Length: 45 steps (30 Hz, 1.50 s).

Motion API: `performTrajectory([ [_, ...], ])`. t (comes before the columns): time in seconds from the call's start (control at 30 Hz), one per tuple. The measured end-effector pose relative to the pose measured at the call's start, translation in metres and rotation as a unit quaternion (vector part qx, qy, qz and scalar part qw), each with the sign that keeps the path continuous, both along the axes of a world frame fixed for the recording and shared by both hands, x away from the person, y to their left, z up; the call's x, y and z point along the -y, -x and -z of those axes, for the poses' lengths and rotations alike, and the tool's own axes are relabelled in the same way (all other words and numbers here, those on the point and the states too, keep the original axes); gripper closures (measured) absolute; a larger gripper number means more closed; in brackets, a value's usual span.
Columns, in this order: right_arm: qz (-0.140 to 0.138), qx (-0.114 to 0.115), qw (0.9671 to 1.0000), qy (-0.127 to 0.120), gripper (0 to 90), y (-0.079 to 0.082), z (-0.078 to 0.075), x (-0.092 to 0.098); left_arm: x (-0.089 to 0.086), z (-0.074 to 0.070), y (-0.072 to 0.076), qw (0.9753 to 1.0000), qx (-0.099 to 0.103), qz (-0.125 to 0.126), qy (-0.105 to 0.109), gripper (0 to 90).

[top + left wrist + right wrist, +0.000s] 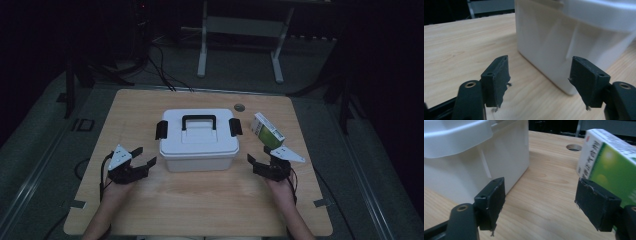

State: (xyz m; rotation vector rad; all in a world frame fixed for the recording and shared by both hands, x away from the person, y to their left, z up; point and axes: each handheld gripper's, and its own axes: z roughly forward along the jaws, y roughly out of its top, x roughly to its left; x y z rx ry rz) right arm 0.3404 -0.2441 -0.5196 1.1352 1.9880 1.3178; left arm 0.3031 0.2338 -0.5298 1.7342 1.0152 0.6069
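Both sets of fingers stand wide with nothing between them. I have the left gripper just off the white storage box, near its left front corner, and the right gripper between the box and the green-and-white carton toward the tabletop's right edge.

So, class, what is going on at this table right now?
A person holds a two-jaw gripper in each hand at a light wooden table. A white plastic storage box with a black handle and black side latches stands in the middle, its lid on. The left gripper waits open beside the box's left side, touching nothing. The right gripper is open too, between the box and a green and white carton near the table's right edge. Nothing is gripped yet.
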Motion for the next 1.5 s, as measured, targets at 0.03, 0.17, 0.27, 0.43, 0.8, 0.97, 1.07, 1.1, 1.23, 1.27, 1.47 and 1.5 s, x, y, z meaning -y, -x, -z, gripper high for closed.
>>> performTrajectory([
  [0.03, 0.0, 0.001, 1.0, 0.001, 27.5, -0.002, 0.001, -0.003, 0.0, -0.001, -0.003, 1.0, -0.002, 0.005, 0.003, 35.3],
  [0.17, -0.013, -0.01, 0.9999, 0.002, 43.9, -0.013, 0.005, -0.014, 0.002, 0.001, -0.015, 0.9998, -0.019, 0.009, 0.004, 48.5],
  [0.27, -0.02, -0.008, 0.9996, 0.017, 54.0, -0.016, 0.006, -0.018, 0.004, 0.003, -0.022, 0.9994, -0.03, 0.013, 0.004, 57.2],
  [0.43, -0.032, -0.004, 0.9987, 0.039, 76.1, -0.023, 0.006, -0.028, 0.014, 0.003, -0.035, 0.9986, -0.049, 0.021, 0.003, 72.4],
  [0.8, -0.047, -0.011, 0.9979, 0.044, 90.0, -0.035, 0.005, -0.046, 0.026, 0.003, -0.045, 0.9991, -0.038, 0.018, -0.001, 89.7],
  [0.97, -0.06, -0.013, 0.9973, 0.041, 90.0, -0.037, 0.006, -0.053, 0.031, 0.002, -0.047, 0.999, -0.034, 0.03, -0.005, 89.7],
  [1.07, -0.069, -0.017, 0.9969, 0.034, 90.0, -0.038, 0.005, -0.057, 0.03, 0.003, -0.048, 0.999, -0.03, 0.034, 0.003, 89.7],
  [1.1, -0.069, -0.016, 0.9968, 0.036, 90.0, -0.037, 0.005, -0.059, 0.03, 0.004, -0.048, 0.9991, -0.027, 0.033, 0.003, 89.7],
  [1.23, -0.071, -0.019, 0.9967, 0.033, 90.0, -0.037, 0.004, -0.058, 0.03, 0.004, -0.047, 0.9989, -0.031, 0.036, 0.005, 89.7],
  [1.27, -0.071, -0.019, 0.9967, 0.036, 90.0, -0.036, 0.004, -0.058, 0.03, 0.003, -0.047, 0.9988, -0.033, 0.036, 0.006, 89.7],
  [1.47, -0.079, -0.028, 0.9963, 0.021, 90.0, -0.029, 0.004, -0.052, 0.033, 0.001, -0.044, 0.9981, -0.043, 0.043, 0.007, 89.8],
  [1.5, -0.08, -0.027, 0.9962, 0.021, 90.0, -0.027, 0.004, -0.052, 0.033, 0.001, -0.044, 0.9979, -0.046, 0.046, 0.007, 89.8],
])
